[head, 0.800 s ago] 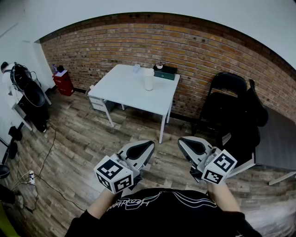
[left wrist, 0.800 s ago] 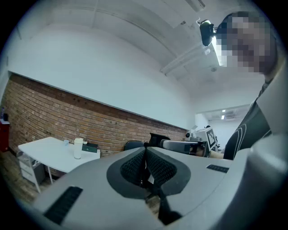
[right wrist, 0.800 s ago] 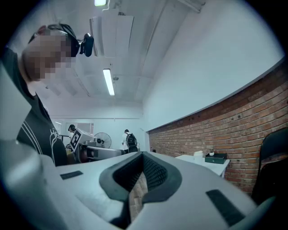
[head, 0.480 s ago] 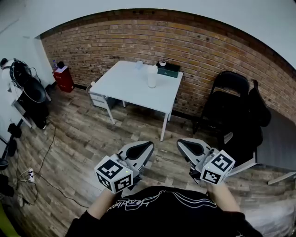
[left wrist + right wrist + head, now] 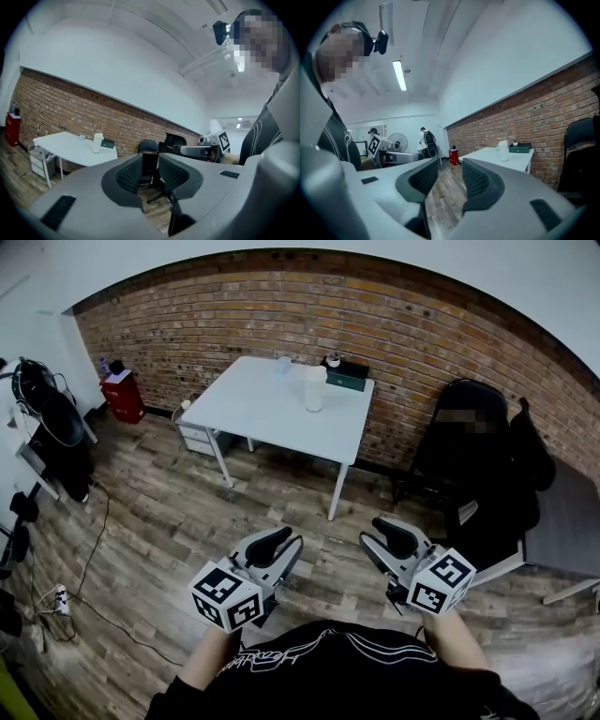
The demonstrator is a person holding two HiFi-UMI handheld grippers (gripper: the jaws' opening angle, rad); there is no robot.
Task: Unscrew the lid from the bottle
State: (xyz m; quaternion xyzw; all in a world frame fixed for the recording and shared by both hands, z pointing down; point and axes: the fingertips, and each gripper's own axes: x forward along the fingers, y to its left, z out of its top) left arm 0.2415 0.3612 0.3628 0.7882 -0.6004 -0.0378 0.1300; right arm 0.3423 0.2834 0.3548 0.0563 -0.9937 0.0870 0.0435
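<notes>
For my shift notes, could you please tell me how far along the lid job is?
Done: nothing; the bottle stands on the table, far off, lid apparently on. In hand: nothing; the left tongs and right tongs are empty, slightly apart. Left: approach, grip, unscrew.

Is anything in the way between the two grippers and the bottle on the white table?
Nothing visible does. Only wooden floor lies between the left gripper, the right gripper and the table; the bottle stands near its far edge, bare tabletop before it. The black chair sits aside, right.
</notes>
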